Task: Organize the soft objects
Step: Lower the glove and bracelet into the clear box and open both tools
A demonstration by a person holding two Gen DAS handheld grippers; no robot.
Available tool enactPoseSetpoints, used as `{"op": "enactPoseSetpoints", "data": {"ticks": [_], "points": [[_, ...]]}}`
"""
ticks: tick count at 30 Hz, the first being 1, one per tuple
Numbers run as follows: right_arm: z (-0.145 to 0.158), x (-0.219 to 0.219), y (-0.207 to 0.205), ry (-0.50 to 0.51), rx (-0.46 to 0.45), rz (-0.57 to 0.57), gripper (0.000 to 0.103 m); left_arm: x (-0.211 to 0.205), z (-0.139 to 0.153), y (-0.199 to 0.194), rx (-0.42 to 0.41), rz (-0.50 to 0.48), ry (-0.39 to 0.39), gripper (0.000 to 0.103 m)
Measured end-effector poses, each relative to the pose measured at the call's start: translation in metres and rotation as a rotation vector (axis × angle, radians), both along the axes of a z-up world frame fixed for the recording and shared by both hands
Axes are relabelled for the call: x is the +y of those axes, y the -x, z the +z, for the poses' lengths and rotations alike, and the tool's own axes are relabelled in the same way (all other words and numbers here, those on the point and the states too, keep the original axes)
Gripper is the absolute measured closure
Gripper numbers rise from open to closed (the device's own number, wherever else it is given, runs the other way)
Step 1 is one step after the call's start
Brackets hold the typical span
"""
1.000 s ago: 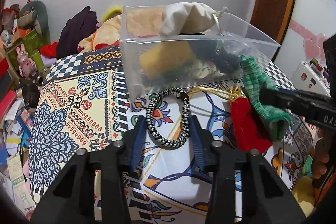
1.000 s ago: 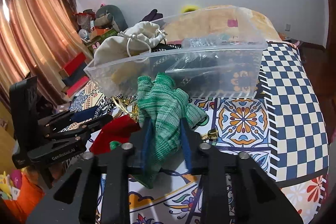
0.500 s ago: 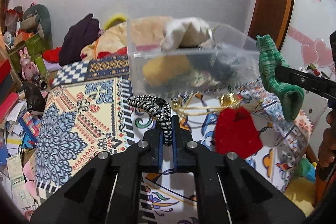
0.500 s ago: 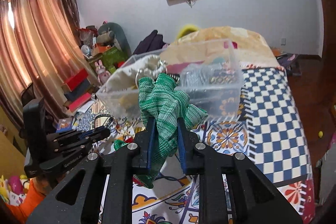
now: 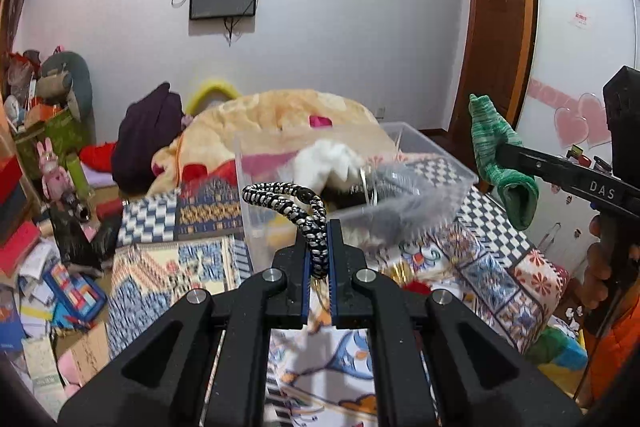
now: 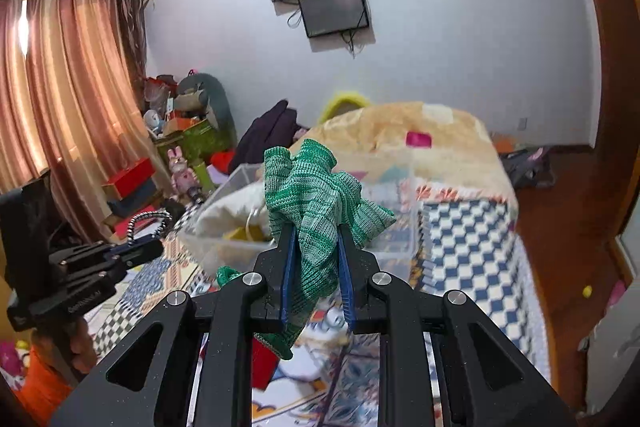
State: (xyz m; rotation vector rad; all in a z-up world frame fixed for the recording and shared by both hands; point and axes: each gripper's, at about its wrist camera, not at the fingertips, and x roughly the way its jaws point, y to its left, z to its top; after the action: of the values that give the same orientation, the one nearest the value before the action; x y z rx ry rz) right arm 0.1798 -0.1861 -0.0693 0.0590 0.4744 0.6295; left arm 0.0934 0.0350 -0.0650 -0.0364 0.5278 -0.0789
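Braided black-and-white cord [image 5: 298,205] is clamped in the left claw [image 5: 319,259] and a green knit glove [image 6: 320,211] in the right claw [image 6: 316,267], both held above the clear bin [image 5: 448,187]. Risk: the thin cord may slip from the pads, or the glove's hanging cuff may snag the bin rim. Patterned bedcover [image 5: 500,267] carries the bin; clutter crowds the floor [image 5: 48,291].
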Motion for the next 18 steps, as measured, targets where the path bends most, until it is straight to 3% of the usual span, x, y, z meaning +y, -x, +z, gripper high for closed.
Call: {"op": "enactPoseSetpoints", "data": {"ticks": [10,18], "points": [[0.016,0.022,-0.027,0.041,-0.058,-0.012,0.085,-0.002,0.024,-0.038,-0.015,-0.005,-0.049,0.097],[0.001,0.058,-0.055,0.103,-0.012,0.011,0.085,0.005,0.005,-0.078,0.069,0.01,-0.061,0.097]]}}
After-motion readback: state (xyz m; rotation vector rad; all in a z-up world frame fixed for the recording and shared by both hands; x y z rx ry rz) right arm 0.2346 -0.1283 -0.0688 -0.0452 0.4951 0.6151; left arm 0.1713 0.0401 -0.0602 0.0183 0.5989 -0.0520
